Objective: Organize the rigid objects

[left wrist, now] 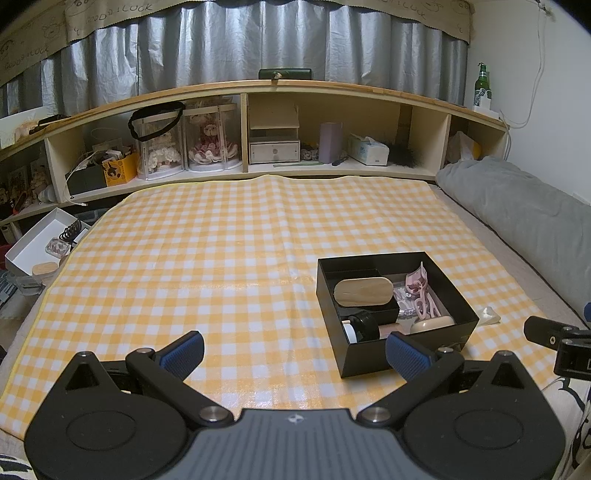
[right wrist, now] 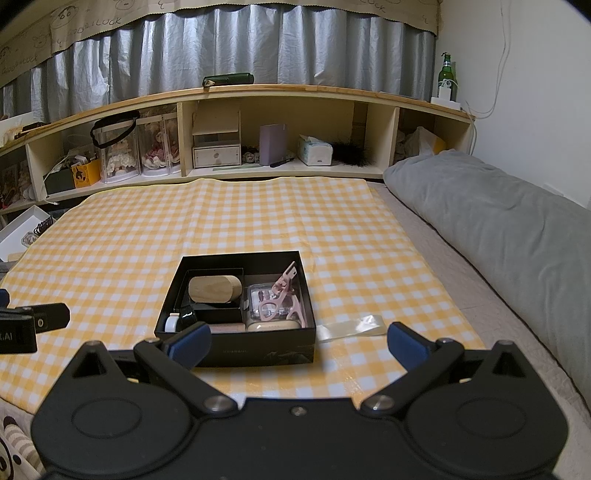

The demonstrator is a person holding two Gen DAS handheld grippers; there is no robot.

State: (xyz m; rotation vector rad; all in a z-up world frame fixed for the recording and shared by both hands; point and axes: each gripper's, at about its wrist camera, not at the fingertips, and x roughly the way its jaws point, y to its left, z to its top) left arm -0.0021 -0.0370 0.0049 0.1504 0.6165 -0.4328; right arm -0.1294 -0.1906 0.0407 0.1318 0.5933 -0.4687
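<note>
The beige curtain trim (left wrist: 122, 16) reads "GOOD LUCK" beside bear drawings; lettering on the green bottle (left wrist: 482, 90) label is illegible.

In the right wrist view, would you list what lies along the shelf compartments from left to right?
Yellow box → doll cases → small white drawer → lilac box → tissue pack → black feather duster.

Broad checked cloth (left wrist: 207, 251) lies bare across the centre and left of the left-wrist frame; the black box (left wrist: 369, 354) blocks lower right, its interior crowded; in the right-wrist frame a clear wrapper (right wrist: 351, 326) lies just right of it; a grey pillow (right wrist: 498, 221) walls the right edge.
</note>
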